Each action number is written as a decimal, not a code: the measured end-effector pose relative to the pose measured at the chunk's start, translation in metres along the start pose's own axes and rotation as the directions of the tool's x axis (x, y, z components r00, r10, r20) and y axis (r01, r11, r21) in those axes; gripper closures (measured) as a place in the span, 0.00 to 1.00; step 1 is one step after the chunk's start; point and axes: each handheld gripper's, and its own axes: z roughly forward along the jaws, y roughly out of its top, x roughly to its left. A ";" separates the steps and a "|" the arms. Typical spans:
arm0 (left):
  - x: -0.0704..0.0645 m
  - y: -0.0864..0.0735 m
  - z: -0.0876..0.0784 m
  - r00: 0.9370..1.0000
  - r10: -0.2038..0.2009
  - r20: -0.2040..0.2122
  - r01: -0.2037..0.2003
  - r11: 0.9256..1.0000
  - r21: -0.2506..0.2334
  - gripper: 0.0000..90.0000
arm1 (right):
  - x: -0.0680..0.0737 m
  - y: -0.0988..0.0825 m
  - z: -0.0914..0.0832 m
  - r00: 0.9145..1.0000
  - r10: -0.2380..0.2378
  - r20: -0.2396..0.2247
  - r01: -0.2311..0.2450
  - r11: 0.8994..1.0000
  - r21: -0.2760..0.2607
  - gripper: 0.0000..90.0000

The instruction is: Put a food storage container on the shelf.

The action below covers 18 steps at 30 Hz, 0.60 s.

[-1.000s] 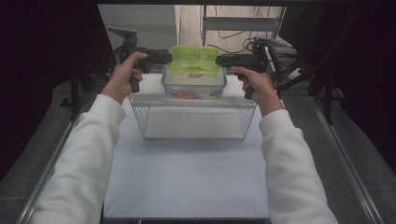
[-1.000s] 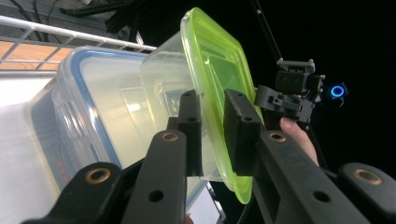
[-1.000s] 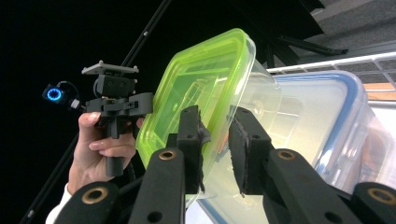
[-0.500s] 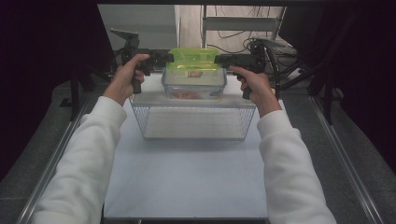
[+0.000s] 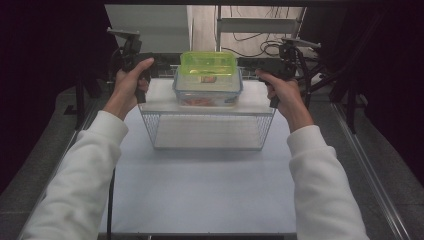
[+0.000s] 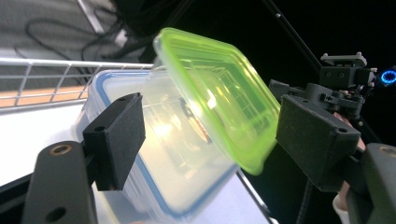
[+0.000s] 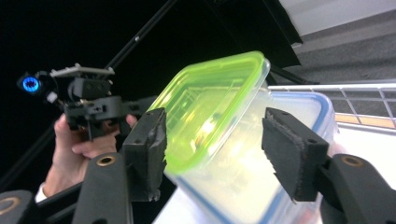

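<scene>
The stacked boxes sit on the wire rack, placement seemingly done. Between them, the left gripper and right gripper have just been opening, holding nothing; only withdrawal remains.

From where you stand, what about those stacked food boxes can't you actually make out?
- Food in the blue-rimmed box: high view, just an orange smear through cloudy plastic, too small.
- Contents of the green-lidded box: both gripper views, glare on the lid.
- Wire rack far edge: high view, behind the boxes.
- Near corner of the blue-rimmed box: left gripper view, blurred.
</scene>
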 end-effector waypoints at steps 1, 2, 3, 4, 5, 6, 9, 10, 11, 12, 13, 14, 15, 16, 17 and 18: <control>-0.003 -0.003 -0.004 1.000 0.022 -0.015 -0.022 1.000 -0.001 0.26 | 0.002 -0.001 -0.003 1.000 -0.013 0.002 0.013 1.000 0.003 0.43; -0.006 -0.007 -0.008 0.998 0.044 -0.041 -0.044 0.999 -0.002 0.26 | 0.005 -0.003 -0.007 1.000 -0.030 0.004 0.030 1.000 0.006 0.42; -0.009 -0.012 -0.012 0.997 0.059 -0.056 -0.059 0.998 0.001 0.26 | 0.008 -0.006 -0.011 0.999 -0.049 0.009 0.049 0.999 0.008 0.42; -0.011 -0.017 -0.016 0.996 0.067 -0.053 -0.068 0.998 -0.003 0.26 | 0.011 -0.008 -0.016 0.997 -0.071 0.010 0.071 0.997 0.008 0.42; -0.013 -0.022 -0.020 0.996 0.074 -0.047 -0.074 0.997 -0.004 0.26 | 0.014 -0.012 -0.020 0.996 -0.091 0.016 0.091 0.996 0.013 0.42; -0.017 -0.029 -0.024 0.994 0.092 -0.051 -0.092 0.996 0.000 0.26 | 0.018 -0.016 -0.024 0.994 -0.111 0.024 0.111 0.994 0.021 0.42; -0.024 -0.048 -0.031 0.989 0.131 -0.070 -0.130 0.991 0.013 0.26 | 0.025 -0.031 -0.037 0.983 -0.177 0.046 0.174 0.983 0.057 0.42; -0.027 -0.058 -0.033 0.987 0.144 -0.074 -0.143 0.990 0.023 0.26 | 0.027 -0.035 -0.039 0.980 -0.190 0.052 0.187 0.980 0.066 0.42; -0.028 -0.065 -0.035 0.984 0.155 -0.086 -0.152 0.988 0.033 0.26 | 0.029 -0.043 -0.043 0.975 -0.214 0.065 0.208 0.974 0.090 0.41; -0.029 -0.071 -0.036 0.981 0.168 -0.094 -0.165 0.985 0.039 0.27 | 0.030 -0.050 -0.045 0.969 -0.235 0.077 0.226 0.968 0.109 0.41; -0.030 -0.079 -0.037 0.978 0.183 -0.104 -0.178 0.983 0.052 0.27 | 0.030 -0.055 -0.047 0.965 -0.248 0.085 0.236 0.963 0.128 0.40; -0.031 -0.087 -0.039 0.975 0.196 -0.109 -0.190 0.980 0.063 0.27 | 0.031 -0.063 -0.049 0.959 -0.267 0.096 0.252 0.956 0.149 0.40; -0.032 -0.095 -0.040 0.973 0.202 -0.113 -0.195 0.978 0.067 0.27 | 0.031 -0.070 -0.051 0.954 -0.283 0.103 0.264 0.950 0.168 0.40; -0.033 -0.103 -0.041 0.971 0.209 -0.116 -0.201 0.977 0.076 0.27 | 0.031 -0.077 -0.053 0.948 -0.300 0.107 0.277 0.943 0.186 0.40; -0.034 -0.110 -0.042 0.968 0.222 -0.116 -0.213 0.974 0.082 0.27 | 0.031 -0.085 -0.055 0.945 -0.311 0.107 0.286 0.938 0.198 0.39; -0.035 -0.118 -0.042 0.964 0.236 -0.122 -0.226 0.970 0.091 0.28 | 0.031 -0.092 -0.057 0.942 -0.318 0.107 0.292 0.934 0.205 0.39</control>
